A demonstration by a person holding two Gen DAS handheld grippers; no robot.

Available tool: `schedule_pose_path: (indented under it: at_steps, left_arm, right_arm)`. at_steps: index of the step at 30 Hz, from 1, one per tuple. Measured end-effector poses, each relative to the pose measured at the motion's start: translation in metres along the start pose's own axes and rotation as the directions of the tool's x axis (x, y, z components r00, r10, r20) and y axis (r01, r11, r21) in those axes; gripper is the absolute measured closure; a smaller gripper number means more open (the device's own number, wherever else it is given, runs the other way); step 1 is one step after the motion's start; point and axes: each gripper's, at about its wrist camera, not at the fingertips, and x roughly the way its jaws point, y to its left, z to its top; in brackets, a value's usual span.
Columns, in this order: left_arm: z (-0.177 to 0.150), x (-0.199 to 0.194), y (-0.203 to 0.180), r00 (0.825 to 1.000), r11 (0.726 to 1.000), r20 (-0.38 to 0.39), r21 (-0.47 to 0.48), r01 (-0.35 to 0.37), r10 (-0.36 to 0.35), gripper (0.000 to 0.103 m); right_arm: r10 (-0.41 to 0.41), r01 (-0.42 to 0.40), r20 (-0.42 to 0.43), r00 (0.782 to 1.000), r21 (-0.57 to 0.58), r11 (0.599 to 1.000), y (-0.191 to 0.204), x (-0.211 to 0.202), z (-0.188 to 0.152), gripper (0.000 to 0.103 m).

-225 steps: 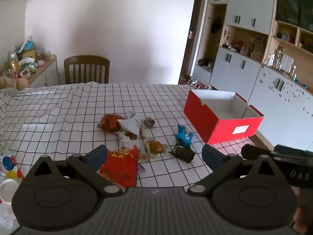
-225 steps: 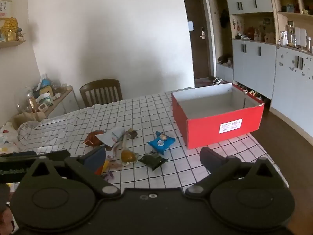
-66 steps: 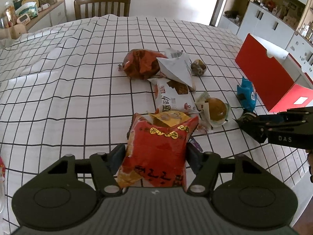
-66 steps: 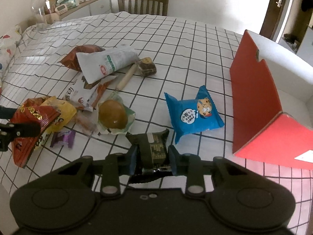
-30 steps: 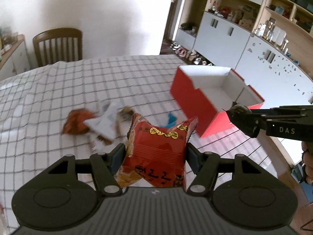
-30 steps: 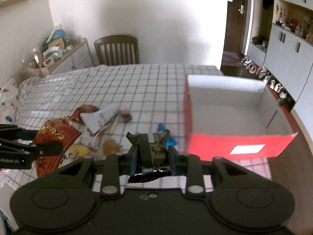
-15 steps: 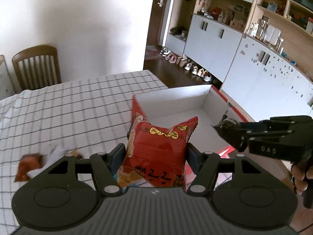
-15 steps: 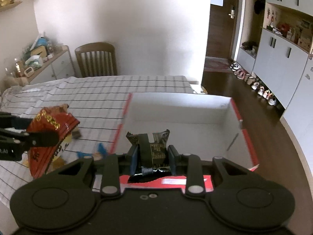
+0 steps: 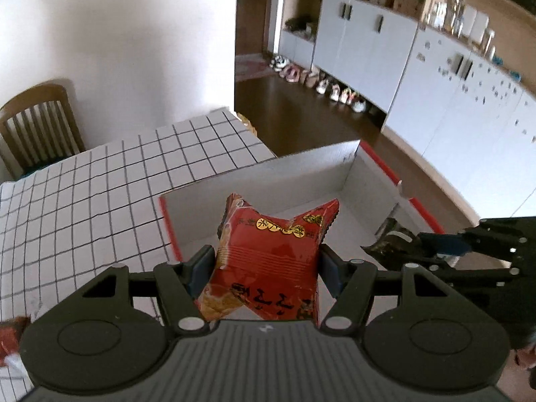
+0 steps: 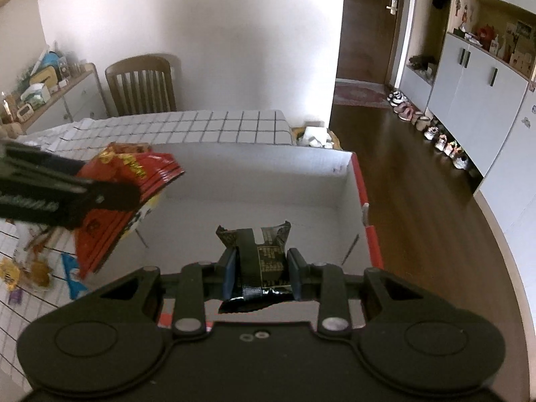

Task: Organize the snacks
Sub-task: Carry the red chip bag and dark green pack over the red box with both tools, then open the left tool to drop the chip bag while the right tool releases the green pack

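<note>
left gripper (image 9: 266, 269) clamped on a puffy red snack bag (image 9: 268, 261), right gripper (image 10: 261, 273) pinching a small dark packet (image 10: 263, 261), both held over the red box (image 10: 363, 207) (white inside), other snacks (image 10: 30, 273) on the checked tablecloth (image 9: 83, 194) to the left

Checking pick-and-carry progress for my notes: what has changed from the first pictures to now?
Both grippers, open over the table at first, each took a snack from the pile and carried it over the red box. The left gripper now holds the red snack bag; the right gripper holds the dark packet. The box is unmoved, nothing visible inside; other snacks remain on the checked tablecloth.
</note>
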Motion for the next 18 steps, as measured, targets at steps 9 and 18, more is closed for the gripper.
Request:
schedule_pose_path:
  at_steps: [9, 18]
  left_arm:
    - [0.001, 0.050, -0.024, 0.994, 0.998, -0.104, 0.050, -0.038, 0.043, 0.037]
    - [-0.005, 0.079, -0.028, 0.978, 0.998, -0.203, 0.053, -0.031, 0.041, 0.036]
  right_arm:
    - [0.005, -0.005, -0.061, 0.998, -0.003, 1.000, -0.016, 0.028, 0.000, 0.072]
    - [0.009, -0.011, -0.110, 0.994, -0.013, 1.000, -0.022, 0.046, -0.002, 0.072]
